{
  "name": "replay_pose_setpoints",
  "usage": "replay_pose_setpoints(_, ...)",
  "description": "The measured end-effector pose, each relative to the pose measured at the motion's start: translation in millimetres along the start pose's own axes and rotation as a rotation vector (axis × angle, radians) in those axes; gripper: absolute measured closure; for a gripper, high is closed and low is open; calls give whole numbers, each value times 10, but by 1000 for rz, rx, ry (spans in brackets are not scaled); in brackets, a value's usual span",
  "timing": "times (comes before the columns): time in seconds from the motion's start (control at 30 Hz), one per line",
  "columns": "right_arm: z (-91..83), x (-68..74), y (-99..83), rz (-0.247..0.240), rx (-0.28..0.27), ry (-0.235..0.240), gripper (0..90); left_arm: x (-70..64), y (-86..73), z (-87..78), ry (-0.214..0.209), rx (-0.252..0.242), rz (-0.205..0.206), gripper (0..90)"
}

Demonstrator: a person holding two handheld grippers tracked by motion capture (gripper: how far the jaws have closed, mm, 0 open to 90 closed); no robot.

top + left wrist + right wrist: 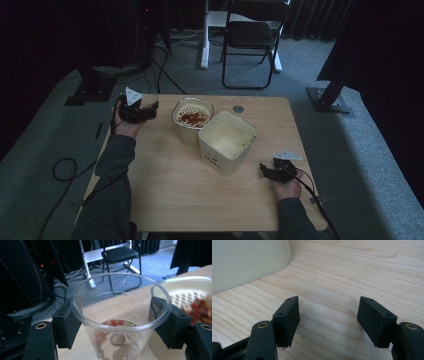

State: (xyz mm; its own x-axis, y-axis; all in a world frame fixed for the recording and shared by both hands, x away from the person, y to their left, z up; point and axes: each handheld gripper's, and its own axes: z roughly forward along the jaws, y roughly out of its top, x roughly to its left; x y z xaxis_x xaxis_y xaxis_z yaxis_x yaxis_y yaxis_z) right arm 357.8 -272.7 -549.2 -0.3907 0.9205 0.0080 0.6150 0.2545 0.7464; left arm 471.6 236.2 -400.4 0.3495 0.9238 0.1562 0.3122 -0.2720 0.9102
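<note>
Wooden tabletop [200, 190], square cream bucket [227, 141] at centre, round strainer bowl [192, 116] just behind it holding red bits. Left gripper [120, 322] pinching a clear plastic cup [120, 315] beside the strainer; a few red pieces and liquid left inside, so pouring judged partly done. Right gripper [328, 320] spread, idle near the bucket. Cup contents readable from left gripper view, not from high view.

- Clear plastic cup [120, 320]: ribbed and upright, at the middle of the left gripper view, clamped between two black jaws.
- Red pieces [117, 323] lie at the cup's bottom in a little liquid.
</note>
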Motion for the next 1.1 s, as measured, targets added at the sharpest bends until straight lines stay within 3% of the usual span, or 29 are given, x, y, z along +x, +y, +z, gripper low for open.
replay_pose_setpoints(0.17,0,0,0,0,0,0,339,19,231,88,23,-4,3,281)
replay_pose_setpoints(0.3,0,0,0,0,0,0,338,-22,316,158,35,15,36,283)
replay_pose_setpoints(0.47,-1,1,-1,0,0,0,336,-165,432,295,111,79,138,283)
replay_pose_setpoints(0.73,-1,1,0,0,1,0,336,-363,548,339,162,104,330,290)
replay_pose_setpoints(0.77,-1,1,0,0,1,0,336,-363,548,339,162,104,330,293)
replay_pose_setpoints(0.8,-1,1,0,0,1,0,335,-416,575,345,182,118,387,295)
replay_pose_setpoints(0.9,-1,1,0,0,1,0,336,-494,615,344,207,126,469,298)
replay_pose_setpoints(0.93,-1,1,0,0,1,0,336,-494,615,344,207,126,469,299)
replay_pose_setpoints(0.97,-1,1,0,0,1,0,336,-540,638,344,221,126,516,299)
replay_pose_setpoints(1.07,-1,1,0,-1,1,0,336,-622,667,357,237,133,595,302)
replay_pose_setpoints(1.1,-1,1,0,0,1,0,336,-663,672,366,248,145,643,302)
